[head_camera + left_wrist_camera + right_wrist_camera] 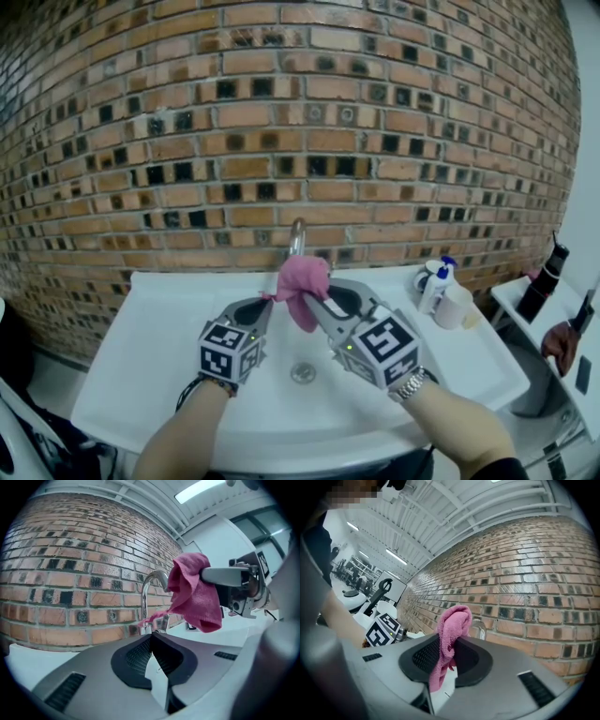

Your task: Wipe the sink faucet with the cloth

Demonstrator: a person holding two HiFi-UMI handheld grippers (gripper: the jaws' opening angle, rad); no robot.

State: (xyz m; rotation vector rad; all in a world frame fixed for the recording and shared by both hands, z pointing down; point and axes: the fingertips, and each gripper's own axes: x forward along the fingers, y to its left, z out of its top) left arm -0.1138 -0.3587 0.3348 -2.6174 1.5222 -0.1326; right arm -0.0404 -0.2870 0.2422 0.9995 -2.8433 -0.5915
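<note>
Holding the cloth (302,281) bunched just in front of the faucet (297,236), the right hand-held gripper (449,644) is clamping its middle, jaws pressed on the folds, so a soft wad is facing the spout. The left hand-held gripper (151,633) is closed tight and seemingly nipping a thin corner, likely keeping the fabric taut over the sink (159,375).

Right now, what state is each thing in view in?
cloth: bunched, held up in front of the faucet between both grippers.
faucet: no water seen running.
right gripper: shut on the cloth.
left gripper: shut, apparently pinching a corner of the cloth.
pump bottle: upright on the rim of the sink.
</note>
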